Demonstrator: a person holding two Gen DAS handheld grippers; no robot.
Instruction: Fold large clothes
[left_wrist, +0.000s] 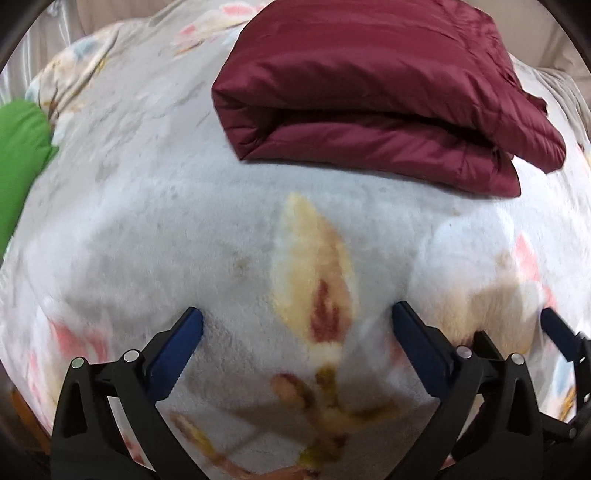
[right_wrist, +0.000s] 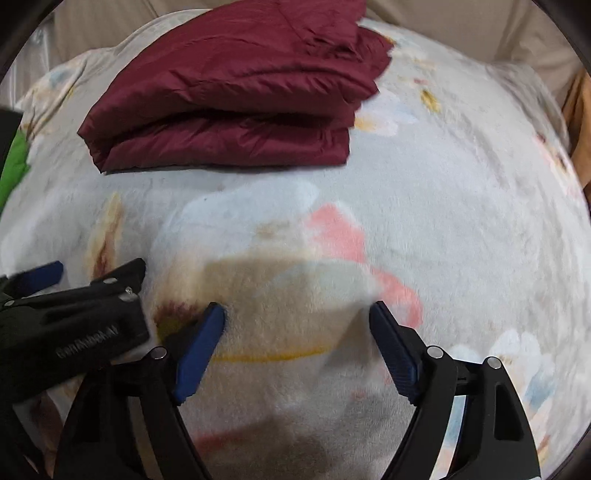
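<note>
A dark red puffy jacket (left_wrist: 369, 103) lies folded into a thick stack on a pale floral blanket (left_wrist: 184, 221); it also shows in the right wrist view (right_wrist: 229, 107), upper left. My left gripper (left_wrist: 297, 314) is open and empty, low over the blanket in front of the jacket. My right gripper (right_wrist: 297, 310) is open and empty, beside it on the right. The left gripper (right_wrist: 55, 295) shows at the left edge of the right wrist view. A finger of the right gripper (left_wrist: 557, 328) shows at the right edge of the left wrist view.
A bright green cloth (left_wrist: 18, 162) lies at the blanket's left edge, also seen in the right wrist view (right_wrist: 14, 166). Beige fabric (right_wrist: 480, 33) stands behind the blanket. An orange-brown surface (right_wrist: 580, 122) shows at the far right.
</note>
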